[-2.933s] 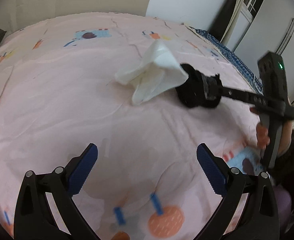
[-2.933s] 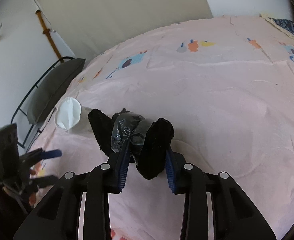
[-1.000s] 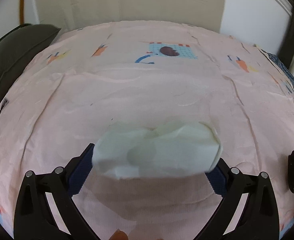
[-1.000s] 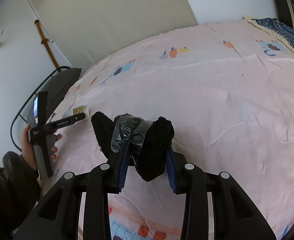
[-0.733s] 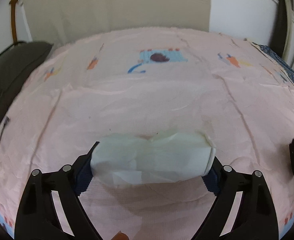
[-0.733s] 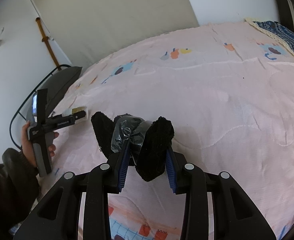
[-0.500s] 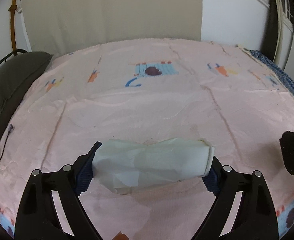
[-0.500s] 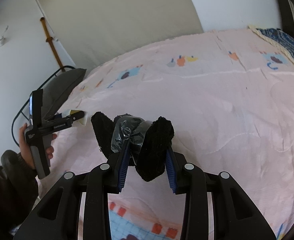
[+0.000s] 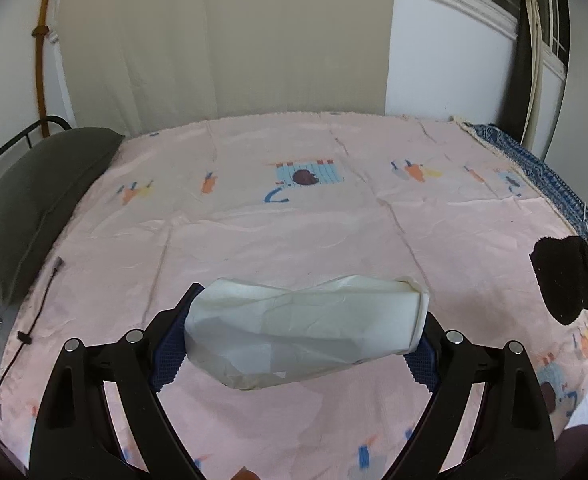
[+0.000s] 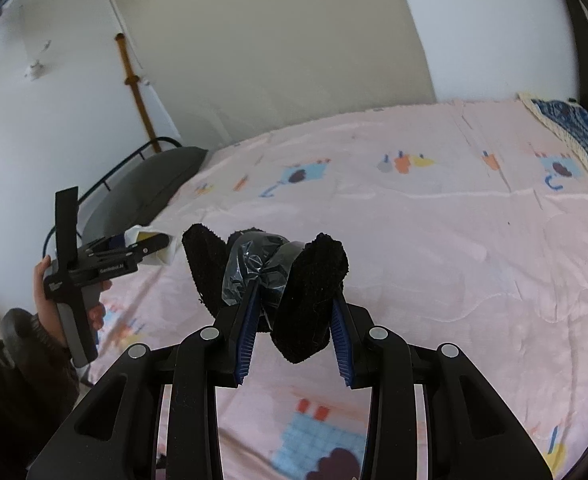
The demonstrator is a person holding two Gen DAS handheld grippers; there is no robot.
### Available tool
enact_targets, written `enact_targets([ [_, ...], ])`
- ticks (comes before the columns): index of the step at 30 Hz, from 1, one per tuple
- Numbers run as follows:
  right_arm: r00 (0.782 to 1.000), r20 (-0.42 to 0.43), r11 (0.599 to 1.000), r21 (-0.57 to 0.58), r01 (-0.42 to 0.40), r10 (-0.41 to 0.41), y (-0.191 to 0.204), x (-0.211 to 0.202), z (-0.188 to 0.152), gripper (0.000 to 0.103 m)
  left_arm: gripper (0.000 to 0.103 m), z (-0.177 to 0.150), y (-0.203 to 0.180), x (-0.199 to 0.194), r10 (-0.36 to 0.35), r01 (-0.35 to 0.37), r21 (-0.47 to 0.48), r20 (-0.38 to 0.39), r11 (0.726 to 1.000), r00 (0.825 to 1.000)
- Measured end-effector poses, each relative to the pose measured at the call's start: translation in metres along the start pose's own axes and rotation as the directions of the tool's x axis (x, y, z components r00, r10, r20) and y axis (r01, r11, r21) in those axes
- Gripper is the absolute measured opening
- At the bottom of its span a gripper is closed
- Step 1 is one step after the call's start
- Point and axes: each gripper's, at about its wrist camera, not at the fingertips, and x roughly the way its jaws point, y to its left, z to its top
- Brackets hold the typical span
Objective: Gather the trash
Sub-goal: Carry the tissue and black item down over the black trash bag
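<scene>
My left gripper (image 9: pixel 294 344) is shut on a crumpled white paper cup (image 9: pixel 305 332), held sideways above the pink bedspread (image 9: pixel 294 220). My right gripper (image 10: pixel 294 332) is shut on a bundle of black fuzzy cloth and crinkled black plastic (image 10: pixel 270 276), also lifted off the bed. In the right wrist view the left gripper (image 10: pixel 150 246) shows at the left with the white cup (image 10: pixel 136 234) at its tip. In the left wrist view the black bundle (image 9: pixel 565 276) shows at the right edge.
A dark grey pillow (image 9: pixel 34 196) lies at the bed's left side by a metal frame (image 10: pixel 134 160). A blue patterned blanket (image 9: pixel 541 176) edges the right side. A thin black cable (image 9: pixel 14 320) runs along the left edge. Walls stand behind the bed.
My left gripper closed on the white cup and lifted it off the bedspread. Both grippers have risen and pulled back, so more wall shows. The right gripper keeps its black bundle.
</scene>
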Motion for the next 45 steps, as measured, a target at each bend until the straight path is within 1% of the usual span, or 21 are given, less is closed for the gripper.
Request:
enact_targets([
  [7,0.999,0.018,0.999,-0.041,-0.035,0.035,0.046,-0.017,0.003,0.032,0.087,-0.01,0.019,-0.048,0.005,-0.004,-0.026,0.03,1.0,1.0],
  [14,0.997,0.011,0.993,-0.09,-0.079,0.08,0.097,-0.024,0.0,0.032,0.087,-0.024,0.042,-0.093,0.028,-0.026,-0.045,0.052,0.999,0.998],
  [17,0.995,0.009,0.99,-0.106,-0.093,0.094,0.117,-0.025,-0.002,0.032,0.087,-0.035,0.054,-0.11,0.052,-0.05,-0.054,0.042,0.997,0.998],
  [24,0.988,-0.006,0.98,-0.128,-0.151,0.151,0.163,-0.024,-0.01,0.032,0.087,-0.064,0.084,-0.147,0.078,-0.075,-0.096,0.028,0.993,0.997],
  [31,0.979,-0.05,0.963,-0.18,-0.202,0.196,0.214,-0.018,-0.023,0.032,0.087,-0.1,0.11,-0.177,0.108,-0.107,-0.112,0.004,0.988,0.994],
  [36,0.969,-0.11,0.943,-0.231,-0.24,0.22,0.249,-0.002,-0.035,0.032,0.087,-0.127,0.126,-0.185,0.141,-0.142,-0.103,-0.015,0.984,0.99],
  [38,0.963,-0.142,0.933,-0.251,-0.257,0.228,0.262,0.008,-0.041,0.032,0.087,-0.14,0.13,-0.186,0.144,-0.145,-0.1,-0.019,0.984,0.989],
  [45,0.942,-0.236,0.903,-0.304,-0.304,0.238,0.301,0.041,-0.064,0.032,0.087,-0.189,0.146,-0.188,0.121,-0.13,-0.132,-0.079,0.983,0.99],
])
